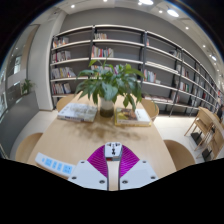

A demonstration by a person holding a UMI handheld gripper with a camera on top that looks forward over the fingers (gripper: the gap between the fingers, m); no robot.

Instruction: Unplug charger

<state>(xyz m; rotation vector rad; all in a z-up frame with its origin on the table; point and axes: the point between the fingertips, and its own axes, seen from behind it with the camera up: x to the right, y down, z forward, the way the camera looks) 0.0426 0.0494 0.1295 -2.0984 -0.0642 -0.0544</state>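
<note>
in your gripper view, the gripper has its fingers pressed together, magenta pads meeting around a small white charger held at the tips. just beyond the fingers lies the wooden table; farther ahead a potted plant stands before bookshelves.

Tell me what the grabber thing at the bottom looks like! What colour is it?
The gripper has two chunky white fingers that point forward. Each one wears a bright magenta pad on its inner side, and the pads slope in toward each other like a V. Between them sits a small white piece with dark marks on it. No cables, hand or sleeve show.
</note>
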